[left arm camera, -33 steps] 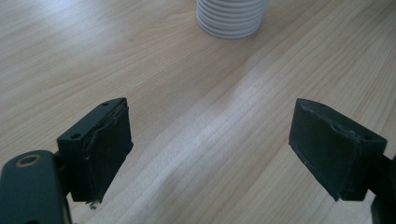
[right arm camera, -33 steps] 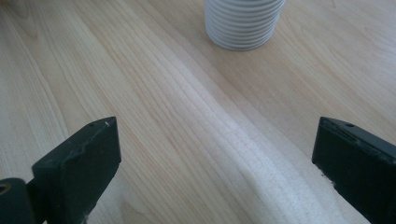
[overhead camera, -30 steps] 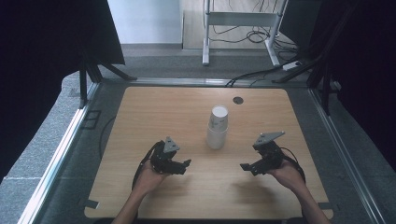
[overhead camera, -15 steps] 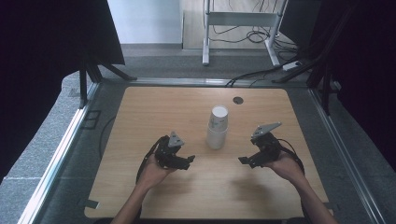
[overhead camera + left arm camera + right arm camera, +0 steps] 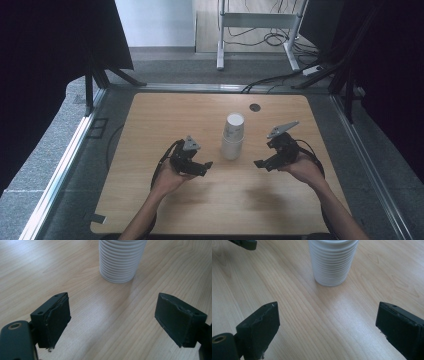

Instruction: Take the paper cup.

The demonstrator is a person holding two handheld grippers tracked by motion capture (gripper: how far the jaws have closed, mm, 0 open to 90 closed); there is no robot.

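A tall stack of white ribbed cups (image 5: 233,136) stands upright near the middle of the wooden table (image 5: 165,115). My left gripper (image 5: 204,167) is just left of the stack, pointing at it, open and empty. My right gripper (image 5: 261,164) faces the stack from the right; its jaws stand wide apart with nothing between them, and they have just been closing a little. In the left gripper view the stack (image 5: 121,262) rises ahead of the open left gripper (image 5: 112,320). The right gripper view shows the stack (image 5: 333,263) beyond the open right gripper (image 5: 328,327).
A small dark disc (image 5: 255,107) lies on the table behind the stack. The tip of the left gripper (image 5: 243,243) shows at the top left of the right gripper view. Metal rails edge the table; cables and a frame lie on the floor beyond.
Both hands have moved inward toward the cup stack, the right one also lifting slightly. The stack has not moved.
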